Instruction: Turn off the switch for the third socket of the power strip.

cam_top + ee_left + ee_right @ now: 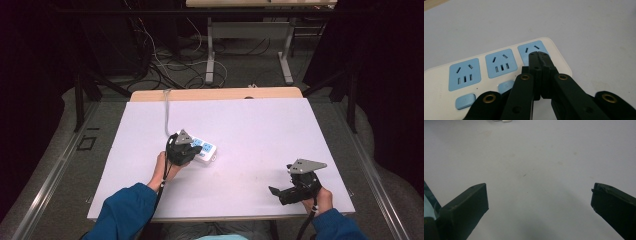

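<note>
Left gripper [538, 53]: jaws pressed flat together, nothing between them. Tips sit over the end socket of the power strip [486, 72]; contact with the socket face cannot be told. In the high view the left gripper [192, 150] covers the strip's near-left part.

Power strip [204, 149]: lies left of centre on the white table [250, 130], white cord [166, 112] running off to the far edge. White body with rounded corners, three light-blue socket faces in a row, light-blue button [465, 101] below each of two of them.

Right gripper [539, 200]: jaws spread wide, empty, over bare tabletop. High view places the right gripper [280, 192] near the near-right corner, well apart from the strip.

Socket slots and buttons are legible in the left gripper view; the high view gives the cord.
</note>
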Motion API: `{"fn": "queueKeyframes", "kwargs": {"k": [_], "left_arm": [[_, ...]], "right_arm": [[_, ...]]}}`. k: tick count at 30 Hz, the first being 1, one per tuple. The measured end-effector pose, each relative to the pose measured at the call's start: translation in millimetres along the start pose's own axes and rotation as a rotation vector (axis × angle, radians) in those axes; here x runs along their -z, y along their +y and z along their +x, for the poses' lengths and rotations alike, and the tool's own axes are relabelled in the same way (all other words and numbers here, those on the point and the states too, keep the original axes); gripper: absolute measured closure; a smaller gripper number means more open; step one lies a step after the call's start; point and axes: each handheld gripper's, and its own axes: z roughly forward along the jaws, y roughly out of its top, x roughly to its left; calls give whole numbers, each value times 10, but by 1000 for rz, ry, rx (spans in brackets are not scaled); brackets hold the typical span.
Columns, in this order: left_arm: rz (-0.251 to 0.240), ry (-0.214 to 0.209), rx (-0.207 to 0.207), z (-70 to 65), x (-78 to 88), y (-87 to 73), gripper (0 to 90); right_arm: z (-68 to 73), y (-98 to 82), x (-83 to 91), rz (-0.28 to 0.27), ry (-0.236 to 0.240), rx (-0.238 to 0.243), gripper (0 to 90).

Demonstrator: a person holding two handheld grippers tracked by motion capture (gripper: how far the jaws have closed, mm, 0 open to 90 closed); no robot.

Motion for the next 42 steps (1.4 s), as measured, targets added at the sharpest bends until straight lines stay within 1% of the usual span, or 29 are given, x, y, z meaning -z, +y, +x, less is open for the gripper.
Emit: {"fn": "queueKeyframes", "kwargs": {"k": [2, 3, 10, 15, 16, 17, 18, 19, 21, 24, 26, 27, 31, 35, 38, 42], "left_arm": [[3, 1, 3, -2, -24, 0, 900], [12, -6, 4, -3, -33, 0, 900], [30, -20, -15, -49, -85, -9, 900], [24, -18, -21, -50, -90, -16, 900], [24, -17, -18, -51, -90, -17, 900], [24, -16, -21, -55, -90, -17, 900], [24, -18, -21, -55, -89, -18, 900], [24, -21, -20, -51, -89, -19, 900], [23, -23, -22, -47, -90, -21, 900], [20, -24, -24, -46, -91, -23, 900], [21, -25, -26, -46, -90, -24, 900], [21, -26, -26, -42, -89, -24, 900], [25, -30, -22, -44, -87, -25, 900], [27, -24, -35, -45, -86, -21, 900], [23, -28, -29, -44, -87, -25, 900], [23, -28, -31, -43, -87, -25, 900]], "right_arm": [[1, -1, -3, -5, -1, -1, 7], [0, 0, 1, 0, 0, 0, 7], [0, 0, 5, 1, 0, 0, 8], [4, 0, 4, 2, 0, -5, 8], [-7, 3, 2, -1, 1, 10, 8], [4, 1, 3, 0, -3, -5, 8], [-3, 1, 2, 1, -2, 5, 8], [6, 2, 4, 5, 0, -6, 8], [2, 3, 6, 3, -2, 0, 8], [3, 0, 5, 2, -3, -5, 8], [-2, 2, 6, 0, 5, 3, 8], [3, 1, 7, 3, 3, -4, 8], [-2, 0, 3, 0, 1, -1, 8], [1, -1, -2, -4, -1, -1, 8], [7, 0, -3, -3, -4, -7, 9], [-1, 0, 2, 2, 1, 0, 9]]}}
